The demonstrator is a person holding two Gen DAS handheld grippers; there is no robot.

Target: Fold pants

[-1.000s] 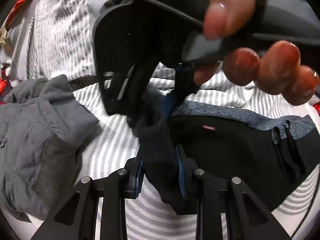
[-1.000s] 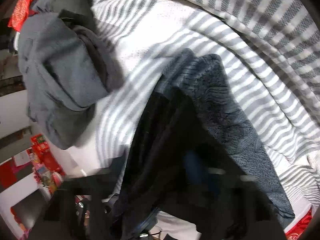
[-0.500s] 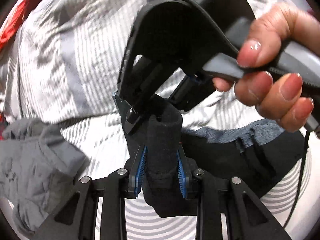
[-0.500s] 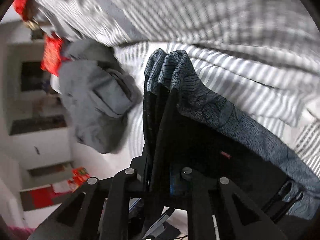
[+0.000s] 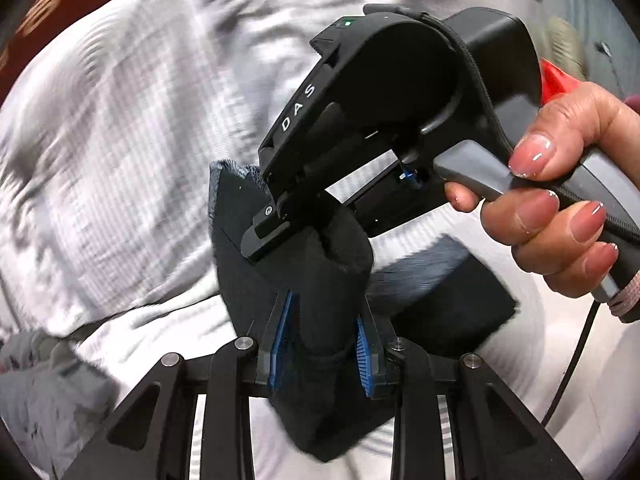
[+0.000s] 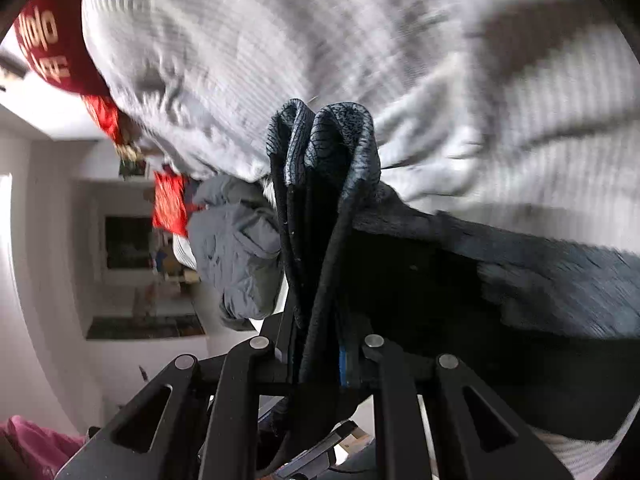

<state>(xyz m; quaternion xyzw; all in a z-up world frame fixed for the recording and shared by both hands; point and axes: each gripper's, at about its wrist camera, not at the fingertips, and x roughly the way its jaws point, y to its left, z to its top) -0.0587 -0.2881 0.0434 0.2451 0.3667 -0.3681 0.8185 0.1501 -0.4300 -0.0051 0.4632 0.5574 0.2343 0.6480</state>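
Left tongs (image 5: 323, 336) are clamping a thick fold of the dark pants (image 5: 320, 280); right tongs (image 6: 320, 354), having just been closing, are pinching their bunched waistband above the striped bedsheet (image 6: 460, 60).

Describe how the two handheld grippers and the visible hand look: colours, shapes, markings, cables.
The right gripper has a black curved housing lettered "DAS", a green light, a grey trigger and a black braided cable. The left gripper shows black linkage arms, silver pivots and blue ribbed pads. The hand has glossy polished nails.
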